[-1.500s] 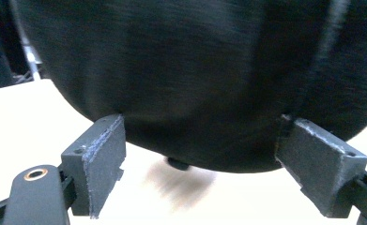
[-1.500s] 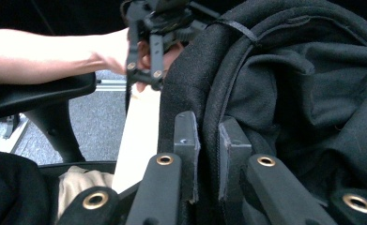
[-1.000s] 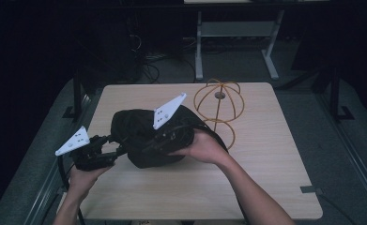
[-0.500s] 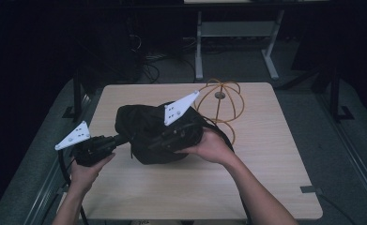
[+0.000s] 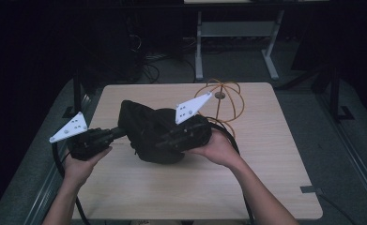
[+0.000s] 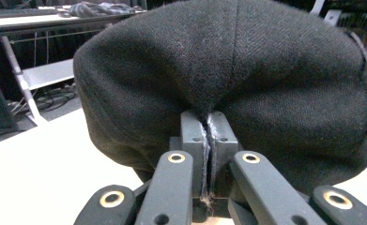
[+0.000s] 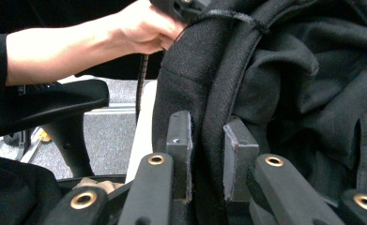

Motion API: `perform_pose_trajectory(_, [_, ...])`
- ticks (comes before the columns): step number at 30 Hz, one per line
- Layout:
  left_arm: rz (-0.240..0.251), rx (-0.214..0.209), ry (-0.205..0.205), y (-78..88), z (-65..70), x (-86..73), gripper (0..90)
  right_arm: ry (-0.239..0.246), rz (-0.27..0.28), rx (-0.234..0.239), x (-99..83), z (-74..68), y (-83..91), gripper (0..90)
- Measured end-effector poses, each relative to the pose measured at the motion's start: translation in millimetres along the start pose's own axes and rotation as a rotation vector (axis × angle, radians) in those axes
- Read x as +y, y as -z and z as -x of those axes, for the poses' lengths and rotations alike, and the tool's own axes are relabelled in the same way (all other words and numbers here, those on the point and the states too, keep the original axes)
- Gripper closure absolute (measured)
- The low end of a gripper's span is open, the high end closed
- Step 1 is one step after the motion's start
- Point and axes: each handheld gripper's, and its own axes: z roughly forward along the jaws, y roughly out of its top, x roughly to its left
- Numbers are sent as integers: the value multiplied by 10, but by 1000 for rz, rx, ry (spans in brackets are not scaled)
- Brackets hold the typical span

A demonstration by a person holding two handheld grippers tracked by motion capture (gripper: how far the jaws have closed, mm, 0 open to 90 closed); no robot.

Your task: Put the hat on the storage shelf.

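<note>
High view puts the black hat (image 5: 148, 133) mid-frame over the bench (image 5: 265, 154), left hand-held gripper (image 5: 118, 133) clenched on its fabric, right hand-held gripper (image 5: 164, 143) straddling the rim, pads loosened

Left gripper (image 5: 117, 133) now has its jaws clamped tight on a pinch of the black fabric bag (image 5: 148, 129), where a second ago they stood apart. It also sits higher in the frame. Right gripper (image 7: 207, 154) has just been opening, with the bag's edge between the pads, and it has slid a little rightward.
</note>
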Motion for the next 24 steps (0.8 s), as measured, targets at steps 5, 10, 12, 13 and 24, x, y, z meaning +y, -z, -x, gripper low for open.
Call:
perform_pose_trajectory(5, [-19, -5, -24, 3, 6, 140, 884, -18, 19, 6, -55, 18, 25, 748])
perform_pose_trajectory(10, [-18, -7, -34, 6, 2, 284, 885, -21, 33, -2, -62, 22, 54, 726])
perform_pose_trajectory(12, [-14, -7, -36, 12, -4, 345, 885, -24, 37, -5, -65, 23, 62, 722])
perform_pose_trajectory(13, [-14, -8, -39, 13, -4, 376, 885, -23, 39, -6, -70, 32, 74, 711])
perform_pose_trajectory(24, [-37, 0, -65, -107, 13, 681, 885, -51, 65, -63, -182, 40, 181, 564])
